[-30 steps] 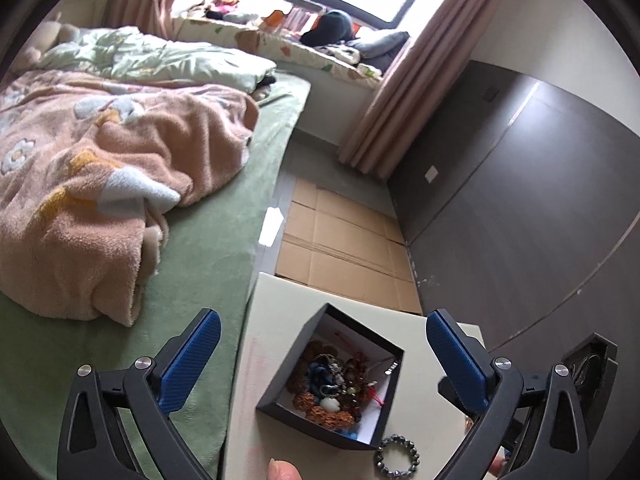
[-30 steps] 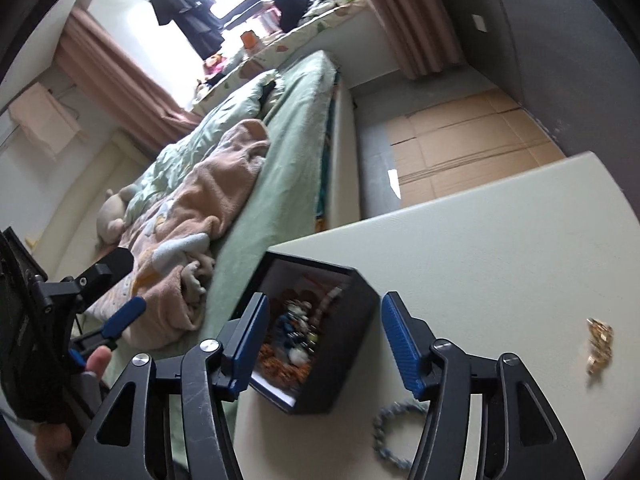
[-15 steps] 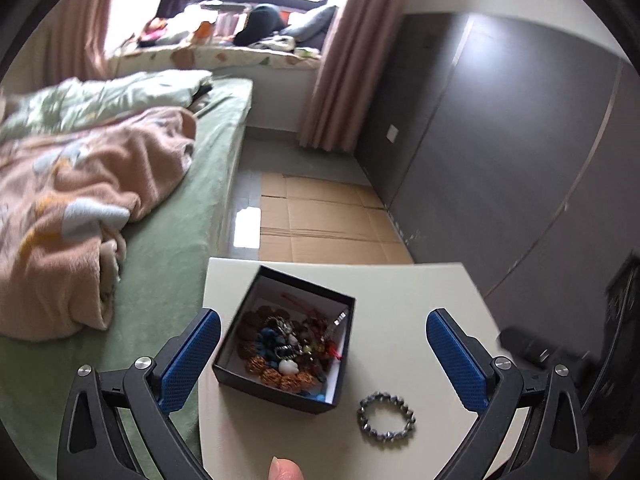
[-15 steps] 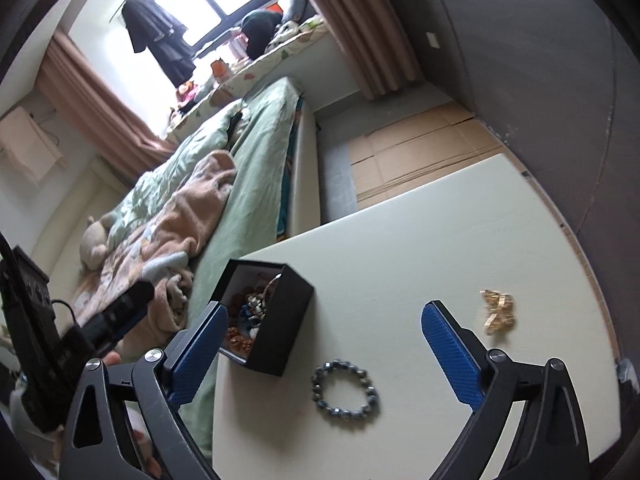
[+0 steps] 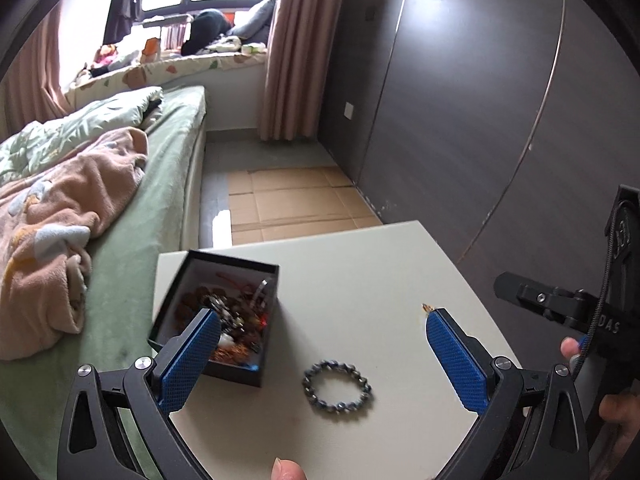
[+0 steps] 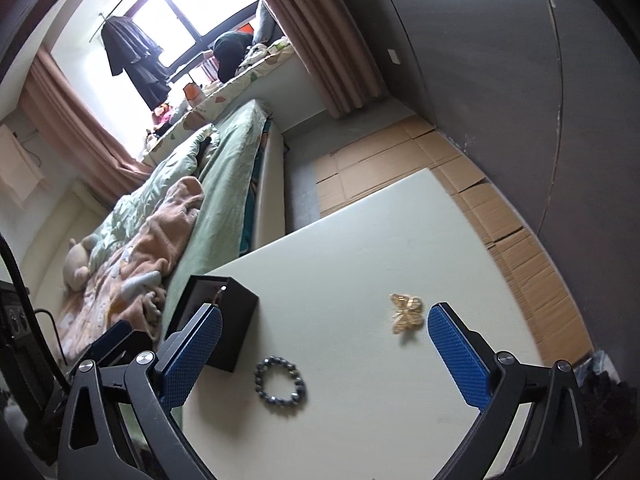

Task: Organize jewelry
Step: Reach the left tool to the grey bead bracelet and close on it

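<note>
Table top (image 5: 360,288): smooth, matt, off-white. Jewelry box (image 5: 240,376): matt black card outside, white lining seen within. Bead bracelet (image 5: 337,386): glossy dark metallic beads. Butterfly brooch (image 6: 407,313): shiny gold-coloured metal. Gripper pads (image 6: 194,354): blue, finely textured, set on matt black plastic frames with bright metal screws. Blanket (image 5: 60,216): fluffy pink cloth. Floor sheets (image 5: 292,204): plain brown cardboard.

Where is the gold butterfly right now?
The gold butterfly lies on the white table, seen best in the right wrist view. It sits apart, right of the bead bracelet and the black box.
</note>
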The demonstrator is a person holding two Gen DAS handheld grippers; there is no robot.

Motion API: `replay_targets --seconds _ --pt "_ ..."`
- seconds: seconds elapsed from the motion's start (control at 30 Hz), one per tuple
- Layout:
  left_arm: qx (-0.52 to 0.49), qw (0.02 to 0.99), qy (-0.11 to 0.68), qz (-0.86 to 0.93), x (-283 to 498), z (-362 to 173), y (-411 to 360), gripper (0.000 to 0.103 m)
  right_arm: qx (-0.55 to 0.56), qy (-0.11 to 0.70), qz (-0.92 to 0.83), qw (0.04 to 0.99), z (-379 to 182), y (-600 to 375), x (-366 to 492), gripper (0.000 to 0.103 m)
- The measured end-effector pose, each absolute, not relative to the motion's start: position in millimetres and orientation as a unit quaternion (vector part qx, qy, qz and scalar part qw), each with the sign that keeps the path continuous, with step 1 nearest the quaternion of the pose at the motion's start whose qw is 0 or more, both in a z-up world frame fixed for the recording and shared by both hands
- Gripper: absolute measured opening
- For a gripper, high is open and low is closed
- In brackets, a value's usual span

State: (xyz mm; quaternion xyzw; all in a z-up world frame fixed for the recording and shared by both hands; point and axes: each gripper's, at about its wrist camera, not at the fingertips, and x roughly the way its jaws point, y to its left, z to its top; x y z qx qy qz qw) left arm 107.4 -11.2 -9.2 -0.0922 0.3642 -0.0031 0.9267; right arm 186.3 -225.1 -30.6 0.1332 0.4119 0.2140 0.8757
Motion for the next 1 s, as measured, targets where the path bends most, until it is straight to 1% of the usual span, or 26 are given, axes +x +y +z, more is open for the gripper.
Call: replay_targets --seconds 0.2,0.3,0.37,0.43,0.47,0.53,0.57,0.6,0.63,0.7,0.77,0.8,1.0 --pt "-0.107 0.917 0.385 -0.009 109 -21 -17 0.103 0.121 0.411 0.212 0.878 -32 -240 184 0.103" --pt "-0.106 0.911 0.398 -0.012 111 -29 -23 0.103 0.116 0.422 0.210 0.874 -33 -245 185 0.103" --pt "-0.105 0.907 0.407 -0.018 113 -34 -27 0.101 0.114 0.437 0.215 0.866 -35 -248 187 0.103" --pt "-0.103 0.904 0.414 -0.024 115 -39 -31 0.092 0.109 0.442 0.208 0.866 -37 -250 188 0.103" --pt "-0.100 0.902 0.419 -0.028 116 -43 -34 0.090 0.107 0.444 0.202 0.866 -38 -253 189 0.103" --pt "-0.093 0.897 0.430 -0.037 120 -51 -42 0.080 0.111 0.450 0.196 0.864 -41 -259 190 0.103" --pt "-0.091 0.893 0.439 -0.040 122 -56 -45 0.077 0.115 0.453 0.191 0.863 -42 -263 191 0.103" --pt "-0.091 0.889 0.447 -0.041 125 -62 -48 0.071 0.118 0.455 0.187 0.863 -44 -266 193 0.103" --pt "-0.092 0.886 0.453 -0.040 127 -67 -50 0.069 0.120 0.456 0.184 0.863 -45 -269 194 0.103" --pt "-0.091 0.882 0.461 -0.036 129 -75 -54 0.068 0.117 0.460 0.177 0.862 -47 -273 196 0.103" --pt "-0.080 0.876 0.474 -0.031 133 -86 -62 0.065 0.110 0.466 0.173 0.861 -50 -275 198 0.103" --pt "-0.077 0.874 0.480 -0.030 135 -90 -64 0.061 0.106 0.469 0.171 0.860 -52 -275 200 0.103" --pt "-0.035 0.860 0.508 -0.025 145 -114 -80 0.058 0.094 0.480 0.164 0.857 -58 -278 207 0.102"
